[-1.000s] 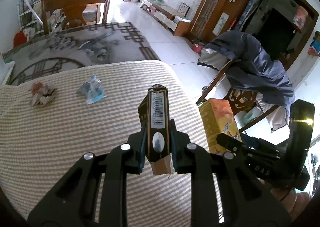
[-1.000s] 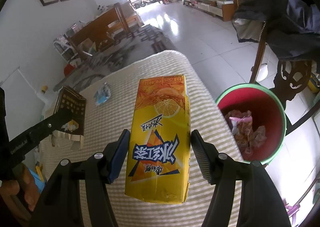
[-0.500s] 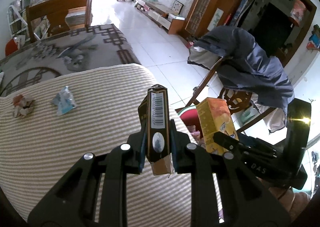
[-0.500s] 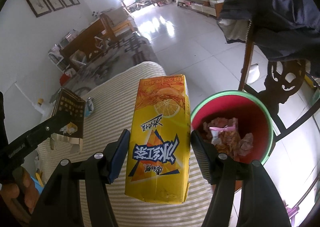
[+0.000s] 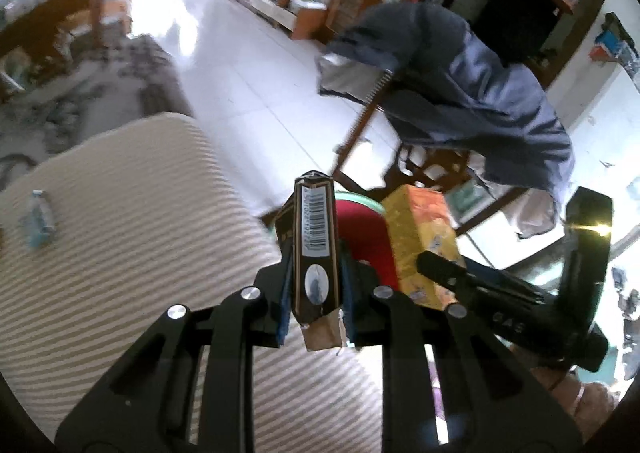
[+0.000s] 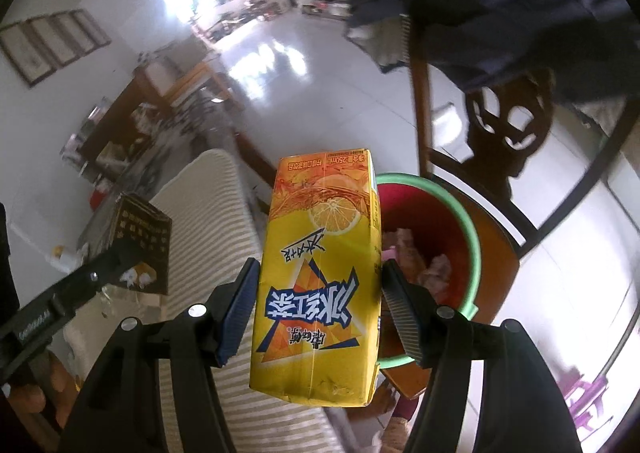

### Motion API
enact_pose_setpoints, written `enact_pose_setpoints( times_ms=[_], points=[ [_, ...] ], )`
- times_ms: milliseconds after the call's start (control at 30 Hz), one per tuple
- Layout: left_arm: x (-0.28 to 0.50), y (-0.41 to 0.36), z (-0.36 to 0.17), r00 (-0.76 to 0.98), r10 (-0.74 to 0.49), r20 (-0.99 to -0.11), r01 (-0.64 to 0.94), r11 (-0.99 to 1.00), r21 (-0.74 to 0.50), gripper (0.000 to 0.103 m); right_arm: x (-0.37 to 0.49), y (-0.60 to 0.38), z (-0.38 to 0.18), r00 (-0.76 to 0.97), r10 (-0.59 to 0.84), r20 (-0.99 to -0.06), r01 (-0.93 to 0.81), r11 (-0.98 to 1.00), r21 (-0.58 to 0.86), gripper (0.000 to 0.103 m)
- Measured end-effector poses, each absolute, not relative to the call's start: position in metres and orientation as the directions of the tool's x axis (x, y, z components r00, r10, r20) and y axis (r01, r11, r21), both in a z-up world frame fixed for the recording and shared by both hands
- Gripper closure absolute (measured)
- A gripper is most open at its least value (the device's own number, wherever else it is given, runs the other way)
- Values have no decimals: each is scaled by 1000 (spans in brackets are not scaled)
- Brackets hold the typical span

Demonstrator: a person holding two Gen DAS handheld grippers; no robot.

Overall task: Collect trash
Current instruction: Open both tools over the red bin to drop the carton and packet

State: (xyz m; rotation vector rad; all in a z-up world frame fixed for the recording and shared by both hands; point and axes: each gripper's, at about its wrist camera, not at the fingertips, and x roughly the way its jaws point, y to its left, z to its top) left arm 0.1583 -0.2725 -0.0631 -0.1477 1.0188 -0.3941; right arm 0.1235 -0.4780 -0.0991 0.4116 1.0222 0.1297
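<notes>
My left gripper (image 5: pixel 314 273) is shut on a black box (image 5: pixel 316 245) with a barcode; it also shows in the right wrist view (image 6: pixel 136 241). My right gripper (image 6: pixel 320 293) is shut on a yellow lemon tea carton (image 6: pixel 320 265), also seen in the left wrist view (image 5: pixel 424 241). Both are held beside the table's right edge, near a red bin with a green rim (image 6: pixel 448 229) that holds trash. In the left wrist view the red bin (image 5: pixel 360 233) sits just behind the black box. A blue wrapper (image 5: pixel 38 217) lies on the striped tablecloth (image 5: pixel 120 233).
A wooden chair draped with a blue jacket (image 5: pixel 460 93) stands just past the bin, its carved back (image 6: pixel 504 125) close above the bin. White tiled floor (image 5: pixel 248 73) lies beyond the table. A patterned rug (image 5: pixel 80 93) and wooden furniture are at the far left.
Both grippers have moved right, off the table's edge and toward the bin. The bin now sits close under the carton. The crumpled trash on the cloth has left the left view.
</notes>
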Motion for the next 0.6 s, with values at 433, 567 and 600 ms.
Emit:
enact_pose_setpoints(
  times_ms=[433, 567, 600],
  points=[
    [172, -290, -73, 469, -357, -808, 247, 931, -268, 37, 132, -517, -114, 530, 287, -798, 196, 874, 445, 30],
    [167, -239, -74, 521, -258, -814, 152, 966, -209, 33, 134, -500, -110, 529, 302, -793, 170, 878, 447, 30],
    [166, -220, -76, 535, -219, -816, 115, 976, -187, 32, 136, -494, -109, 529, 307, -791, 159, 880, 448, 30]
  ],
)
